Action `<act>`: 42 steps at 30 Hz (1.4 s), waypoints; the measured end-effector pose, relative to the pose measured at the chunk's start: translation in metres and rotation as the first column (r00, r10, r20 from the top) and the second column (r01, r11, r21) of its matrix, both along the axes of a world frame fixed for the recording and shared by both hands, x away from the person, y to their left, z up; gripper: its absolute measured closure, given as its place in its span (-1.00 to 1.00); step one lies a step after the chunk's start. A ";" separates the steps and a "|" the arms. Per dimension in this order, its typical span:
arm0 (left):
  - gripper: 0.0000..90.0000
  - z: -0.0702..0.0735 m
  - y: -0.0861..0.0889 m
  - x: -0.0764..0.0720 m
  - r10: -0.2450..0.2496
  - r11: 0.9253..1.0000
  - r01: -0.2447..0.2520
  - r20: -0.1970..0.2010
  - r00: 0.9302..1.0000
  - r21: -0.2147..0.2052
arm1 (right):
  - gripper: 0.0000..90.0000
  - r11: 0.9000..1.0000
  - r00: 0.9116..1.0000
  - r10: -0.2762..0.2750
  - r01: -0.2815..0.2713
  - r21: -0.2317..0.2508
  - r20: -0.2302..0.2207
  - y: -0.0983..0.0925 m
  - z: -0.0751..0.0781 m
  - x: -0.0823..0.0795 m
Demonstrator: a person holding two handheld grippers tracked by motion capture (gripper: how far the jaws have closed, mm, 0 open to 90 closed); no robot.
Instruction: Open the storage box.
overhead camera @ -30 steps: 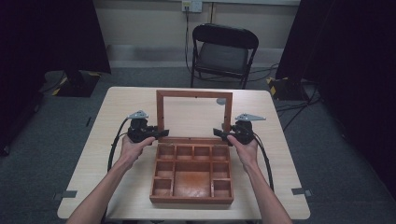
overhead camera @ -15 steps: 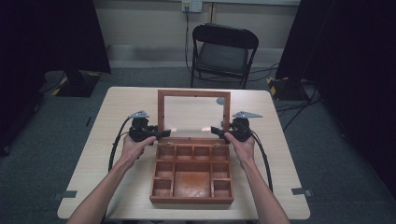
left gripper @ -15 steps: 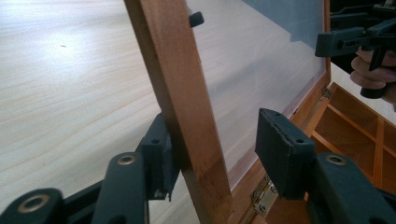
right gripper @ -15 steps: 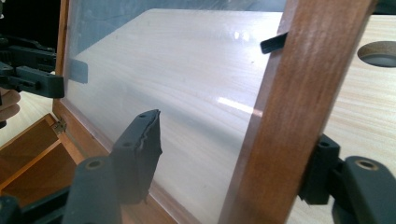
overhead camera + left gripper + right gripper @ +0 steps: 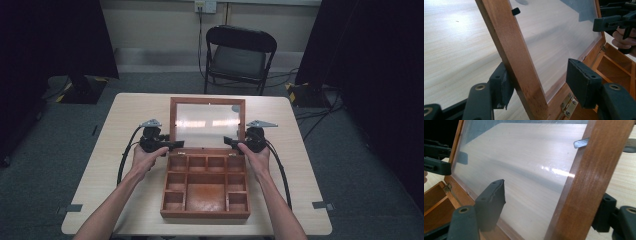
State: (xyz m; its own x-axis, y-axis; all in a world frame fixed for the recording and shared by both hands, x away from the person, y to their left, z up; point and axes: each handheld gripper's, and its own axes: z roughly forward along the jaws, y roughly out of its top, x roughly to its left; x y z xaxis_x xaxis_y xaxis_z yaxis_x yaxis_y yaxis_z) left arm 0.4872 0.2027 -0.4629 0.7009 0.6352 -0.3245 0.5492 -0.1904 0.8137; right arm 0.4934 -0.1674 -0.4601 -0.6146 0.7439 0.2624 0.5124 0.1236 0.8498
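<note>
Standing near the middle of the table point(image 5: 125, 120), the wooden box point(image 5: 205, 186) rests with its front edge close to the person's side, and its lid point(image 5: 208, 122) is raised on brass hinges point(image 5: 567, 106) at the back, leaning away from the person. The lid is a wooden frame around a clear pane point(image 5: 519, 177); the table top shows through it, along with bright reflections. Inside, the box is divided into small compartments along the back and both sides, around one large central compartment. The left gripper point(image 5: 175, 145) sits at the lid's left side rail, low down near the hinge line. In the left gripper view its jaws stand apart on either side of that rail: one jaw lies against the rail's outer face, the other stands clear of the pane. The right gripper point(image 5: 229, 142) sits at the lid's right side rail at the same height. In the right gripper view its jaws also straddle the rail with a gap on the pane side, so neither gripper is clamped. The left hand point(image 5: 147, 159) and the right hand point(image 5: 256, 156) hold the grippers, with cables trailing back. Beyond the table stands a black folding chair point(image 5: 239, 57).
</note>
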 end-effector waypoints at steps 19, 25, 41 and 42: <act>-0.17 -0.008 0.003 0.000 0.043 0.998 -0.042 -0.015 0.999 0.055 | -0.69 1.000 0.997 -0.017 0.016 -0.024 -0.075 0.001 -0.014 0.005; -0.18 -0.015 0.008 0.002 0.053 0.998 -0.052 -0.053 0.997 0.027 | -0.72 0.999 0.994 -0.020 0.017 -0.028 -0.108 -0.002 -0.018 0.007; -0.21 -0.017 0.009 0.004 0.052 0.999 -0.051 -0.082 0.995 0.018 | -0.72 0.998 0.993 -0.043 0.036 -0.060 -0.107 -0.004 -0.018 0.005; -0.23 -0.017 0.009 0.004 0.061 0.998 -0.058 -0.075 0.995 0.030 | -0.72 0.998 0.993 -0.042 0.036 -0.059 -0.108 -0.004 -0.018 0.005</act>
